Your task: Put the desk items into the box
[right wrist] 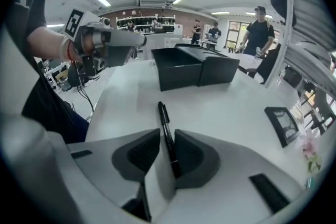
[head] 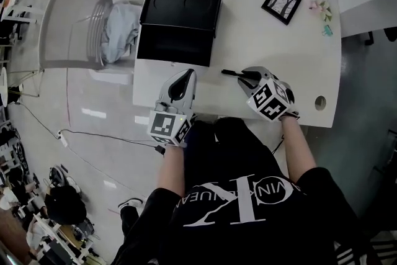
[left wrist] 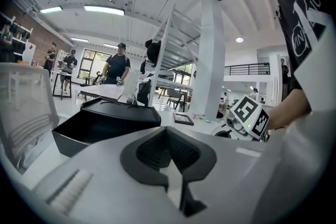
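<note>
**Head view.** One white counter (head: 298, 65) is carrying one open black box (head: 173, 45), with its lid (head: 181, 6) lying flat on the far side. The inside of the box is too dark to make out. One picture frame (head: 281, 2) is lying at the far right. Beyond it, near the counter's right edge, are a few small pinkish and teal bits (head: 324, 14), too small to identify. One black pen (head: 232, 72) is lying on the counter, near and to the right of the box. Its long axis is running left to right and its free end is pointing left. Its right end is disappearing under the right gripper (head: 251, 76). The left gripper (head: 185, 77) is resting just near of the box. A chair (head: 71, 25) with a pale cloth (head: 121, 28) is standing to the left of the counter.

**Left gripper view.** The two pads are meeting with nothing between them. The box is sitting ahead on the left, and the frame is lying further off. The right gripper's marker cube is showing at the right, and its jaws are hard to make out from here.

**Right gripper view.** The jaws are clamping the pen (right wrist: 167, 134). It is running straight away from the camera, clip end far. Its near end is buried between the pads. The box (right wrist: 181, 68) is sitting far ahead, and the frame (right wrist: 283, 123) is partly cut off at the right.
</note>
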A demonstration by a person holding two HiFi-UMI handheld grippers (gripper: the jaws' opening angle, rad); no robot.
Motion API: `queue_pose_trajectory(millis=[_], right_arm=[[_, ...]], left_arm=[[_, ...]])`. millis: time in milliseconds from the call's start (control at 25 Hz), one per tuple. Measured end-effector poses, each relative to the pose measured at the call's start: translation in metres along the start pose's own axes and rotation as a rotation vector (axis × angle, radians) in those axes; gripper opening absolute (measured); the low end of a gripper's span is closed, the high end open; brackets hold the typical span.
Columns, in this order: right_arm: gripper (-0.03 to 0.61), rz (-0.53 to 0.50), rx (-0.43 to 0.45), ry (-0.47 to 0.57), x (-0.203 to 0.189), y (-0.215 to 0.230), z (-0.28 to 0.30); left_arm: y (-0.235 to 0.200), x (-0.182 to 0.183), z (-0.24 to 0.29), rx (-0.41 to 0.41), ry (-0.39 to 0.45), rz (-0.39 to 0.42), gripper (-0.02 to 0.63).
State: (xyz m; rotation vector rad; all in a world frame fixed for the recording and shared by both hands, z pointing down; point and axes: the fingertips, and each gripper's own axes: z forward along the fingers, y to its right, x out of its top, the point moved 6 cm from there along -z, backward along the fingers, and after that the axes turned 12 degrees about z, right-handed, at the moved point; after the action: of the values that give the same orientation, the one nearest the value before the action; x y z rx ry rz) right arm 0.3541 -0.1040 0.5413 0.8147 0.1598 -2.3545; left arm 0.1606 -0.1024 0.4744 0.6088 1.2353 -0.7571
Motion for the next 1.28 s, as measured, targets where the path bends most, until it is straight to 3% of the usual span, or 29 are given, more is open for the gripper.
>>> queue_pose_trajectory(millis=[200,640,1280], right_arm=[[0.060,-0.033,0.028,-0.017,0.001,-0.005,0.001],[0.049,-0.048,-0.012,0.016,0.003,-0.010,0.000],[0.049,0.107,-0.122,0.209,0.051,-0.009,-0.036]], left_arm=[[-0.005,0.001,-0.009,0.042,0.013,-0.028,0.011],[-0.008,-0.003,-0.033,0.091,0.017,-0.026,0.011],[-0.050,0.020,-0.043,0.082,0.067,0.007,0.011]])
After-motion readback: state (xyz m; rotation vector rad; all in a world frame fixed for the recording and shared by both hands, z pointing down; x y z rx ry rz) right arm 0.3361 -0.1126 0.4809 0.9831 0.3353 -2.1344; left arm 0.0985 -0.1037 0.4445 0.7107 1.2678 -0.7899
